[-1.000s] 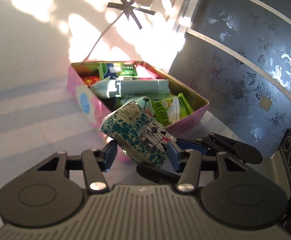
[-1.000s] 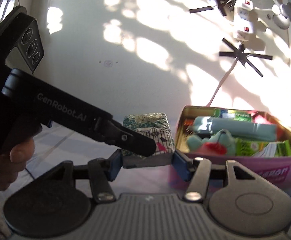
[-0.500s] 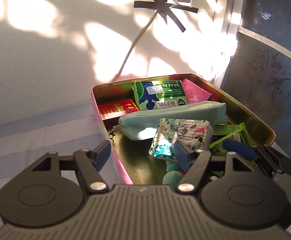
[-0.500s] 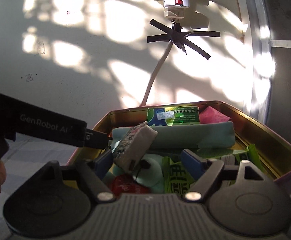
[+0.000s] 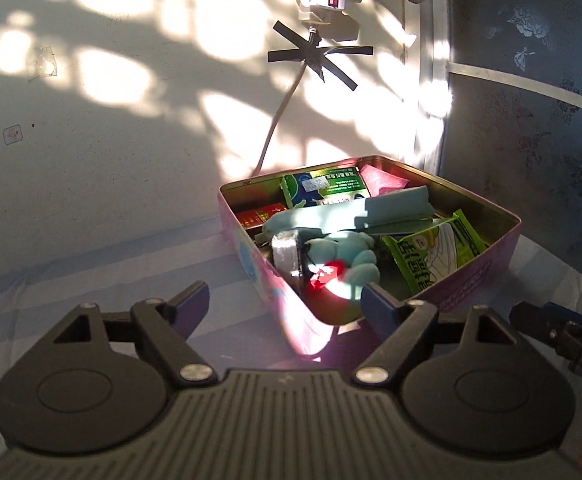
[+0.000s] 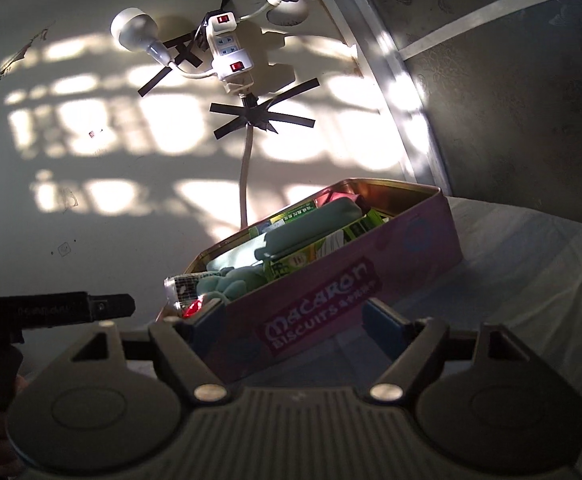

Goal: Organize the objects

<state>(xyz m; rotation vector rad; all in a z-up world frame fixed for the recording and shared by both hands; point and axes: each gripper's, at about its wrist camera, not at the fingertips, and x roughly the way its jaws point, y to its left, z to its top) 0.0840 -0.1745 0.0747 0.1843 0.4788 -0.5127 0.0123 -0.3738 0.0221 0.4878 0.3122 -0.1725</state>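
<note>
A pink biscuit tin (image 5: 487,266) (image 6: 371,264) stands on the striped cloth by the wall. In it lie a patterned tissue pack (image 5: 287,250) (image 6: 181,290), a teal plush toy (image 5: 347,254) (image 6: 235,282), a teal pouch (image 5: 355,214), a green box (image 5: 325,188) and a green snack packet (image 5: 435,250). My left gripper (image 5: 285,308) is open and empty, just in front of the tin's near corner. My right gripper (image 6: 295,318) is open and empty, in front of the tin's long side.
A white power strip (image 6: 229,54) and its cord (image 5: 281,120) are taped to the wall behind the tin. A dark patterned panel (image 5: 531,100) stands at the right. The left gripper's tip (image 6: 107,306) shows in the right wrist view.
The tissue pack was let go into the tin's near end. Both grippers have opened wide and pulled back and down, out of the tin.
</note>
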